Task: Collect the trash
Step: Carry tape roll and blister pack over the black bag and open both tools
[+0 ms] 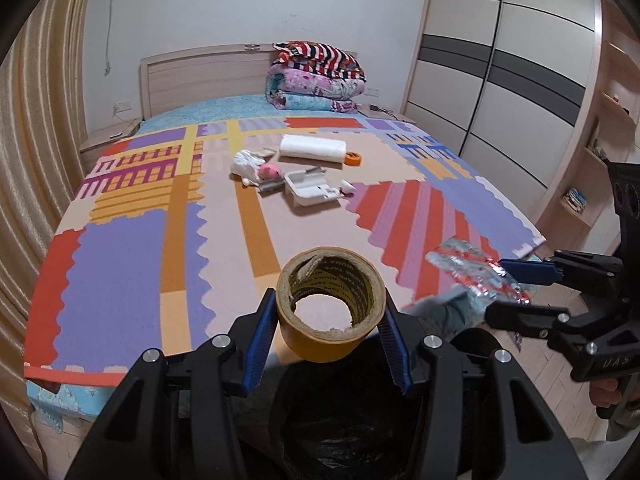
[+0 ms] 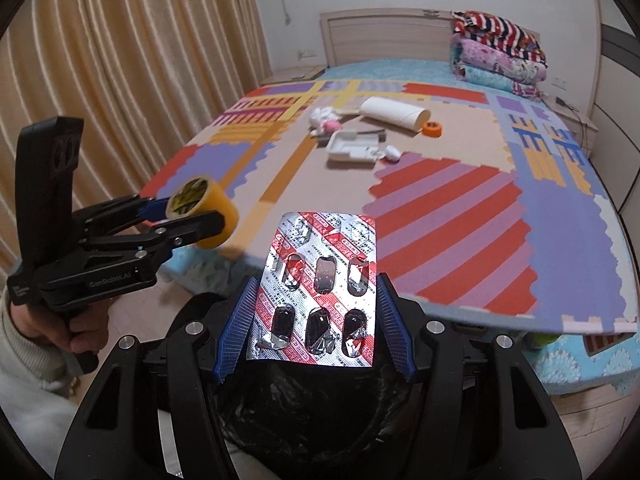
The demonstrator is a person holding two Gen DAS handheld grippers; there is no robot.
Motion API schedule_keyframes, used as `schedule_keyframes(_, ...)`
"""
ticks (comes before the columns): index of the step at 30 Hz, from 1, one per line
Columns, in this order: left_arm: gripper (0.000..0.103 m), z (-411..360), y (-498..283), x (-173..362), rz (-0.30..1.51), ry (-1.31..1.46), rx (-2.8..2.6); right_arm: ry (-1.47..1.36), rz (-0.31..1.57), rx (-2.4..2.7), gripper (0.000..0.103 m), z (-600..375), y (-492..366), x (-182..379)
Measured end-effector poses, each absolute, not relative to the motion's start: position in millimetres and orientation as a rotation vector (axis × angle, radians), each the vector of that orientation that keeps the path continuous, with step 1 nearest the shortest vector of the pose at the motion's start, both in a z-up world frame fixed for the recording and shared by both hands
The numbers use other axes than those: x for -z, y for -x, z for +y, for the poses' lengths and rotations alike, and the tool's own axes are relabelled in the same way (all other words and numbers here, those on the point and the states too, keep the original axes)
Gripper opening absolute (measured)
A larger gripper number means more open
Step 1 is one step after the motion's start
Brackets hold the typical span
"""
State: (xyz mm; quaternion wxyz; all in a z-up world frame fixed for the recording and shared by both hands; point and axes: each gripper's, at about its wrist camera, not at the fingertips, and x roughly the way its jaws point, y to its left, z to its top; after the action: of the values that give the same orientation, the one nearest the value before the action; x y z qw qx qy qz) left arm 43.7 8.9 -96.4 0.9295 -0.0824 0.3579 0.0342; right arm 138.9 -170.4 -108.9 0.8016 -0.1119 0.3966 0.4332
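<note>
Two light things you hold over the black bin bag (image 2: 320, 408) at the frame bottom: left gripper (image 1: 330, 320) clamps the stiff tape roll (image 1: 330, 312), right gripper (image 2: 316, 320) pinches the thin, bendable pill pack (image 2: 320, 288) by its edges.

A nearly spent roll of yellow tape (image 1: 330, 306), its cardboard core printed inside, is held on its side above a black bin bag (image 1: 352, 420). An emptied red-and-silver blister pack (image 2: 320, 288), foil pockets torn open, hangs flat over the same bag. On the bed lie a white tray (image 1: 310, 188), crumpled white wrapping (image 1: 246, 162), a white roll (image 1: 312, 148) and an orange tape ring (image 1: 354, 158).
</note>
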Motion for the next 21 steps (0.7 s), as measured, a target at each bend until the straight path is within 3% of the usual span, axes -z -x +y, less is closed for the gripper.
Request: schedule_keyframes(21,0.048,-14,-28,203,1.008,0.211,0.045,0.382,1.137,-0.979,0.059,-164,-119,199)
